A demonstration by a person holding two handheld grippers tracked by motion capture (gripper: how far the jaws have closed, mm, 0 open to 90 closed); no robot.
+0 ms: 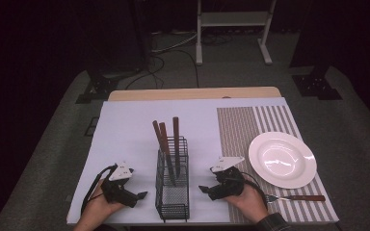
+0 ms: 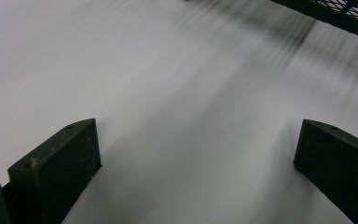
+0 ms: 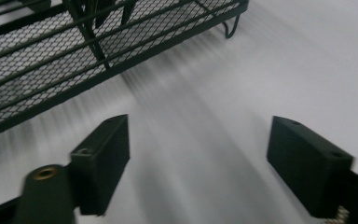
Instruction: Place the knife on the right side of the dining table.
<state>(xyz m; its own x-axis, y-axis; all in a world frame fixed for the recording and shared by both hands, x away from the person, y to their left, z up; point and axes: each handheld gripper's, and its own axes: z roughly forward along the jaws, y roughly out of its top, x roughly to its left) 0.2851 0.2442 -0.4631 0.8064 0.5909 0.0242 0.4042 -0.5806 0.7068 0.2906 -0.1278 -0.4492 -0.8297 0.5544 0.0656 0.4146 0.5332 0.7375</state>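
Note:
A black wire caddy [image 1: 172,180] stands at the table's front middle, with three brown-handled utensils [image 1: 166,144] upright in its far compartment. My left gripper [image 1: 143,195] rests low to the caddy's left, pointing toward it, open and empty. In the left gripper view my left gripper [image 2: 196,154] has its jaws wide apart over the white surface, with the caddy's base [image 2: 340,14] at the top right. My right gripper [image 1: 202,188] rests to the caddy's right, open and empty. In the right gripper view my right gripper [image 3: 198,154] faces the caddy's mesh [image 3: 74,51].
A white plate [image 1: 282,159] lies on a striped placemat [image 1: 250,127] at the right. A fork with a brown handle [image 1: 298,198] lies on the mat in front of the plate, just right of the person's right hand. A white sheet [image 1: 125,130] covers the table's left part.

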